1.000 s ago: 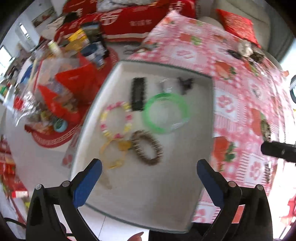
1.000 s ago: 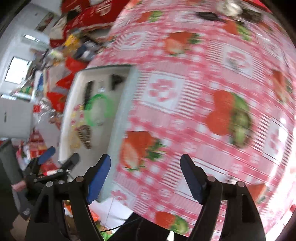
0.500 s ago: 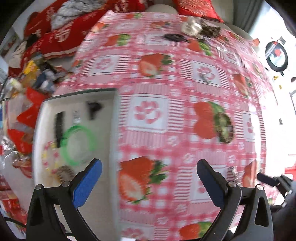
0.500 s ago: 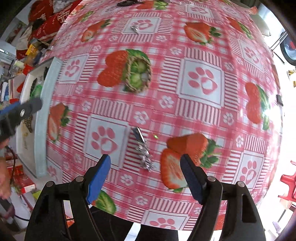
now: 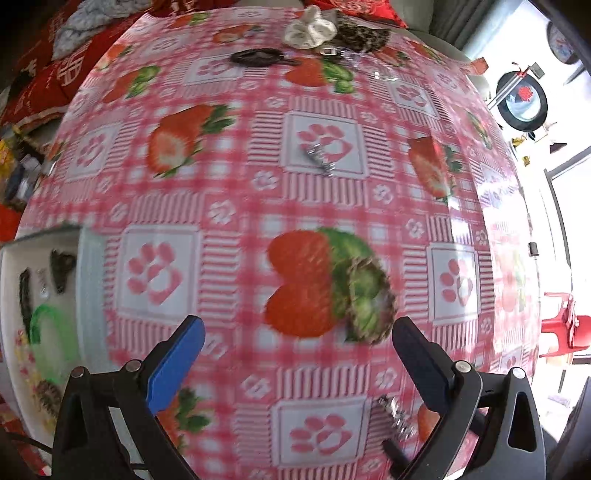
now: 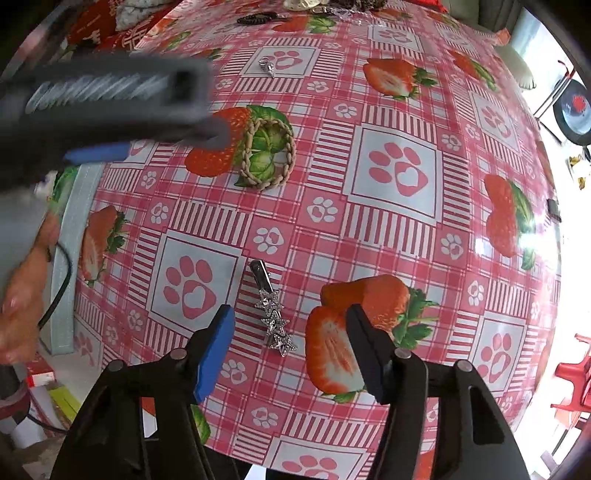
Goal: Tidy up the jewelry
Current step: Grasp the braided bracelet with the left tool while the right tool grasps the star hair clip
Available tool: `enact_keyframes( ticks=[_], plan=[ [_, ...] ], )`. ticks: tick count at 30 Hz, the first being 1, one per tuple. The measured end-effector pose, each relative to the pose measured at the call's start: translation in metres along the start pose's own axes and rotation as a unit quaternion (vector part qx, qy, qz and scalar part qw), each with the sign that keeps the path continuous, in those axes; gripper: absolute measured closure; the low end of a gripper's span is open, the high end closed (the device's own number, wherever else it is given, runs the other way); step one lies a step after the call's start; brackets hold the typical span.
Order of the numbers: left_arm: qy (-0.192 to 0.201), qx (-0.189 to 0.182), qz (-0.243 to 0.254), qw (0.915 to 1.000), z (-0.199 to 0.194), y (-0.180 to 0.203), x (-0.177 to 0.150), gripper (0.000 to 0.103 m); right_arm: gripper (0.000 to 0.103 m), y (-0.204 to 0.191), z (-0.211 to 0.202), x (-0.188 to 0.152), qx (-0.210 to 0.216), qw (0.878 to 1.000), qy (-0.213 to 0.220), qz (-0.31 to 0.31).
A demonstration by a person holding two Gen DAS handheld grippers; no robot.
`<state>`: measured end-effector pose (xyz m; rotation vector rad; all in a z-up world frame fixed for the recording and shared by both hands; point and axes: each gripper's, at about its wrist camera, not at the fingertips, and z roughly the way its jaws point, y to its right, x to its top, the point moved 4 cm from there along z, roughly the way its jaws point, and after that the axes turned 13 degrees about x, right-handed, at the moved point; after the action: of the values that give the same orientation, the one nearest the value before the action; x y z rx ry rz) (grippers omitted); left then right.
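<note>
A silver star hair clip [image 6: 272, 314] lies flat on the pink strawberry tablecloth. My right gripper [image 6: 291, 332] points down over it with a blue pad on each side. Its jaws are closing, and the pads do not touch the clip. The same clip [image 5: 393, 415] shows by the right finger in the left wrist view. My left gripper [image 5: 297, 332] hangs open over bare cloth with nothing between its fingers. In the right wrist view it is a blurred grey shape [image 6: 110, 96] at the upper left. The white tray [image 5: 86, 266] at the left holds a green bangle [image 5: 48, 332], a black clip [image 5: 61, 271] and beaded bracelets.
A small silver piece [image 5: 319, 158] lies mid-table. At the far edge are a black hair tie [image 5: 258, 57], a white scrunchie [image 5: 310, 29] and a leopard scrunchie [image 5: 364, 35]. A person's hand [image 6: 22, 295] is beside the tray rim [image 6: 70, 258]. Red chairs stand at the right.
Both grippers swung away from the tray, to the right over the tablecloth. The right one came down over the star clip and its jaws have narrowed. The left stays wide.
</note>
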<state>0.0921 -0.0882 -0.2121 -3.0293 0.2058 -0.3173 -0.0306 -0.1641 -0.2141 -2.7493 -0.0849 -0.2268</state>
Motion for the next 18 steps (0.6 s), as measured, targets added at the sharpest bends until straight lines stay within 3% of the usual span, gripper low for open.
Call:
enact_keyframes(
  ticks=[1, 8, 15, 18],
  plan=[
    [0.000, 0.001, 0.005, 1.0000, 0.002, 0.004, 0.003, 0.010, 0.040, -0.004, 0.004, 0.001, -0.002, 1.000, 0.001, -0.002],
    [-0.008, 0.004, 0.038, 0.9992, 0.020, 0.028, 0.009, 0.010, 0.049, -0.013, 0.018, -0.003, -0.017, 1.000, 0.010, -0.013],
    [-0.007, 0.015, 0.060, 0.9981, 0.027, 0.051, 0.012, 0.017, 0.074, -0.017, 0.021, -0.011, -0.049, 0.998, 0.022, -0.029],
    [0.001, 0.033, 0.076, 0.9966, 0.026, 0.067, 0.012, 0.031, 0.085, -0.013, 0.018, -0.015, -0.048, 0.998, 0.024, -0.029]
  ],
)
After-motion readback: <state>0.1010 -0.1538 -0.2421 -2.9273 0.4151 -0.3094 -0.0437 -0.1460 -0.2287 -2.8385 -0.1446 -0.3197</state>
